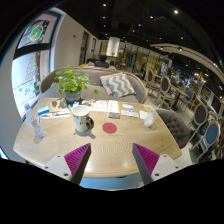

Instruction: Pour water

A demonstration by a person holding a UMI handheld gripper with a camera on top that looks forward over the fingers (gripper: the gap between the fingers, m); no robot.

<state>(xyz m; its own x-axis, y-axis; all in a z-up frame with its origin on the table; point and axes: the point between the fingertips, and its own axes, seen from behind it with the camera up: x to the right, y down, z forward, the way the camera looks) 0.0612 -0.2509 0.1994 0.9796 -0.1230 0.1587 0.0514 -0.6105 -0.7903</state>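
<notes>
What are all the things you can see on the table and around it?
Table: one, light wood, just ahead of the jaws.
Potted plant: one, green leaves, on the table's far side.
Cup: one, pale, on the table in front of the plant.
Coaster: one, red and round, beside the cup.
Mug: one, white, near the table's right end.
Bottle: one, clear, near the table's left end.
Striped cushion: one, grey and white, on the seat beyond the table.
Chairs: several, grey, beyond the table to the right.
Gripper: one, purple pads, jaws open with nothing between them.
</notes>
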